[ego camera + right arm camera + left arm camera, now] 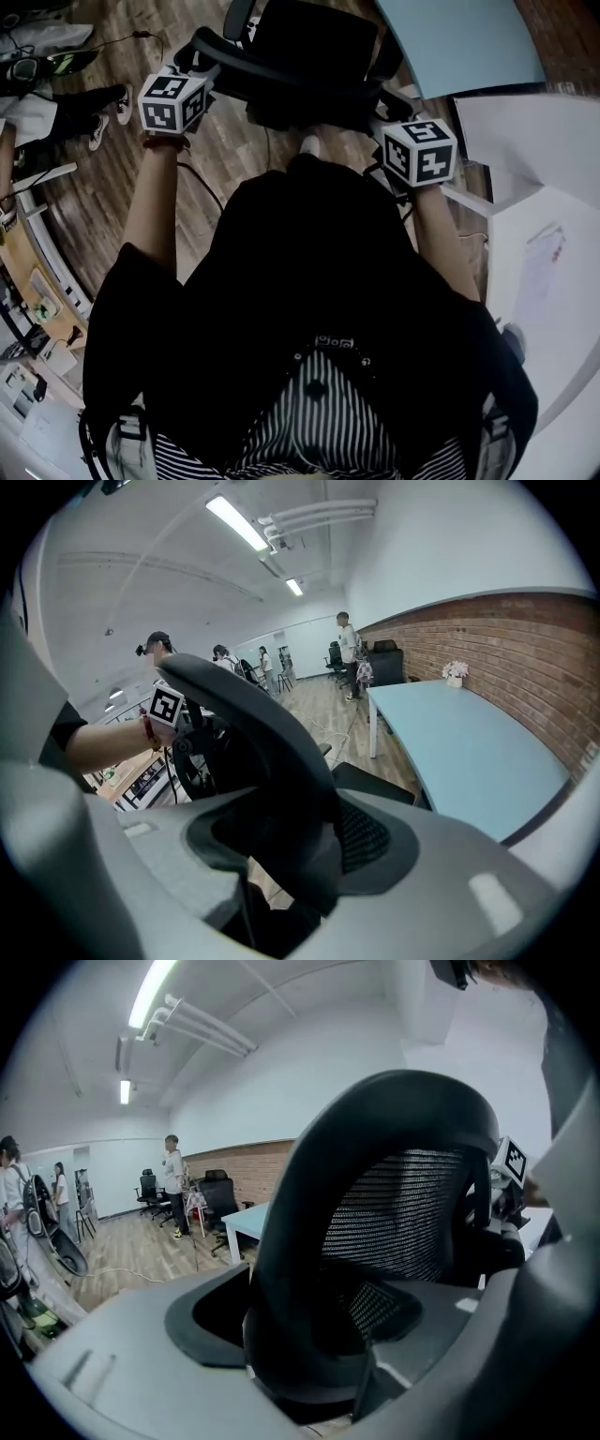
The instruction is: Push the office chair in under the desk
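The black office chair [300, 52] stands just ahead of me on the wood floor, its mesh back towards me. My left gripper [195, 67] holds the left side of the chair back's rim, my right gripper [392, 105] the right side. In the left gripper view the thick black frame [309, 1241] fills the gap between the grey jaws of the left gripper [319, 1340]. The right gripper [281, 855] likewise has the frame [272, 761] clamped between its jaws. The light blue desk [464, 37] lies beyond the chair at the right, also seen in the right gripper view [469, 752].
A white desk [544, 281] runs along my right side. A black cable [202, 183] trails over the floor by my left arm. Several people [173, 1180] and other office chairs [220, 1199] stand at the far end of the room. A brick wall [487, 639] backs the blue desk.
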